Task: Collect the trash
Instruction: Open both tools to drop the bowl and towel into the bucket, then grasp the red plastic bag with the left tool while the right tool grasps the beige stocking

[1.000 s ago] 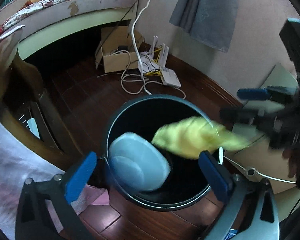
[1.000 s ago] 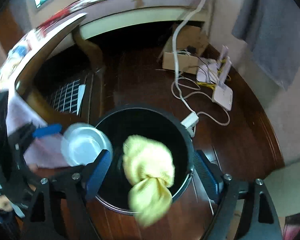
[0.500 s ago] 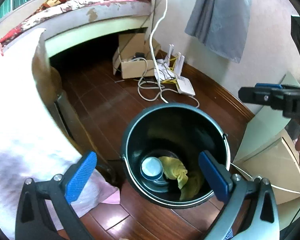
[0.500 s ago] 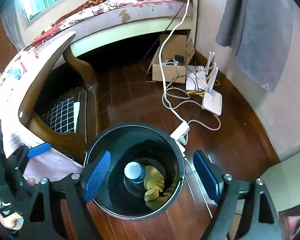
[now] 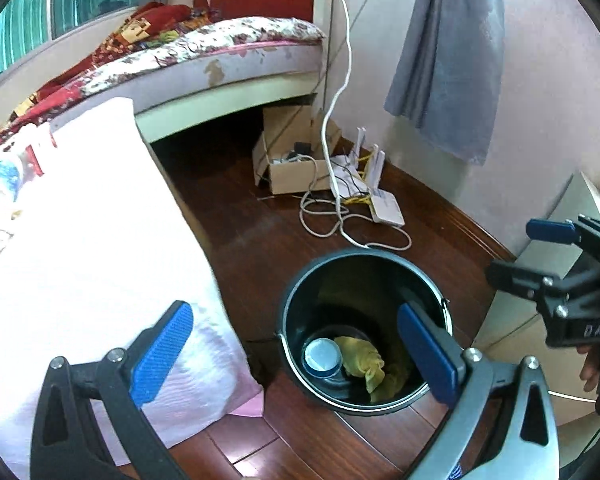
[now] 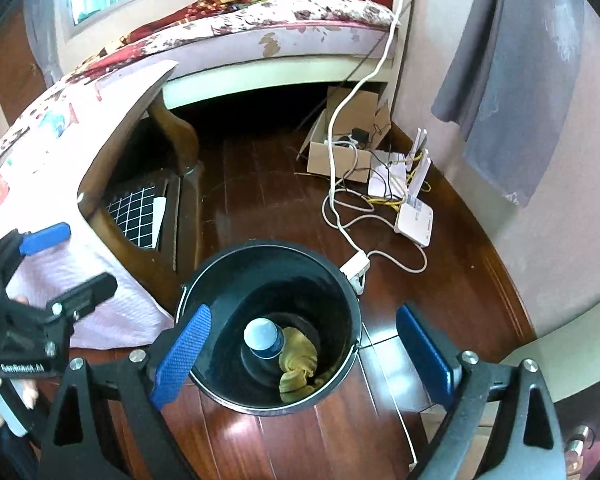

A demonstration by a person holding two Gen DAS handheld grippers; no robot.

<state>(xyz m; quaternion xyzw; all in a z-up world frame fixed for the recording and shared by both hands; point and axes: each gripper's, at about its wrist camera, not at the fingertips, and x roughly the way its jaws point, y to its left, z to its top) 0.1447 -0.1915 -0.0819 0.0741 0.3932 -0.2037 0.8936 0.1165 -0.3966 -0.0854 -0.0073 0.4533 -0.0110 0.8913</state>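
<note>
One black bucket [image 6: 342, 280] on the wood floor, two things inside.
One bottle [image 6: 263, 338], one yellow cloth [image 6: 298, 356]; left gripper [image 5: 296, 354] and right gripper [image 6: 304, 354] both gape empty, the right's jaws just widened.

Glossy plastic bucket [image 6: 228, 276] (crumpled yellow cloth [image 6: 298, 354] inside) on polished wood floor [image 6: 260, 184].

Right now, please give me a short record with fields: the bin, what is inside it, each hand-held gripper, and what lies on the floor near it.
bin: black bucket, upright on the wooden floor
contents: blue-and-white cup and crumpled yellow cloth, both at the bottom
left hand-held gripper: open, empty, above the bucket
right hand-held gripper: jaws have just been opening, nothing between them
floor nearby: white router, cables, cardboard box
</note>
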